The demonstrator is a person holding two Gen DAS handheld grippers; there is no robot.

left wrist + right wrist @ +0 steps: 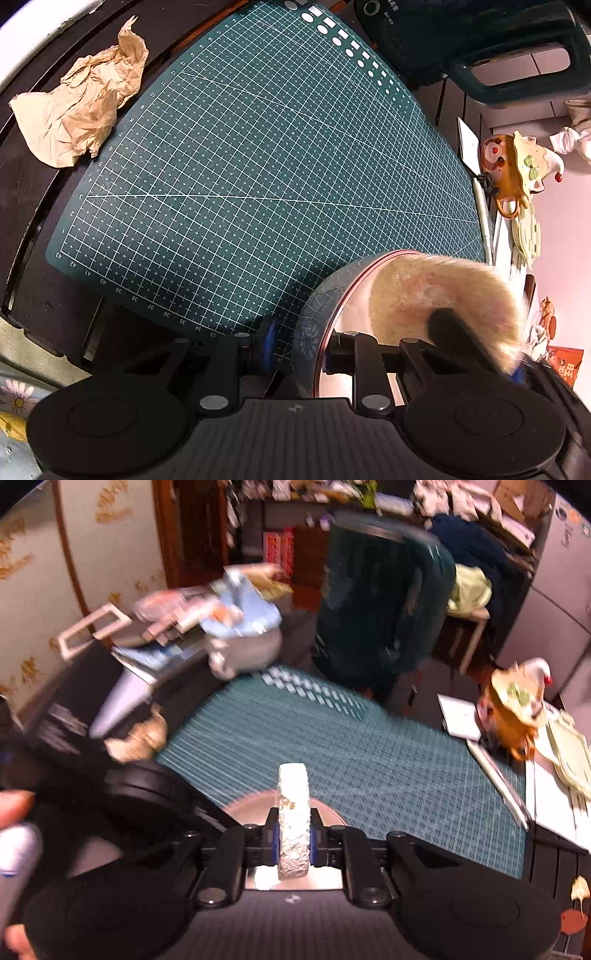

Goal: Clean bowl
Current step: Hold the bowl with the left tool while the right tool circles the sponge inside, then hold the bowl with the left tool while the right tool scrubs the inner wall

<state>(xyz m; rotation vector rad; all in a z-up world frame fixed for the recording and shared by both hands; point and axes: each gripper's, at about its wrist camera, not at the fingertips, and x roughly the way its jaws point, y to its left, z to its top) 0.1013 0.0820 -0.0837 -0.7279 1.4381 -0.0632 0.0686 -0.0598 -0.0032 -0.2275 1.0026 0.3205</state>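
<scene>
Left gripper (301, 350) is clamped on the rim of the bowl (314, 314), one finger outside the patterned wall and one inside, holding it tilted over the near right corner of the green cutting mat (240, 166). Right gripper (293, 836) pinches a pale sponge (293, 812) edge-on, above the bowl's shiny inside (251, 808). Crumpled paper (81, 107) lies left of the mat.

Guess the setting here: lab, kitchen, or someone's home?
Probably a home hobby desk, not a kitchen. A gridded cutting mat covers the desk, cluttered shelves fill the back, and a ceramic figurine stands to the side.
</scene>
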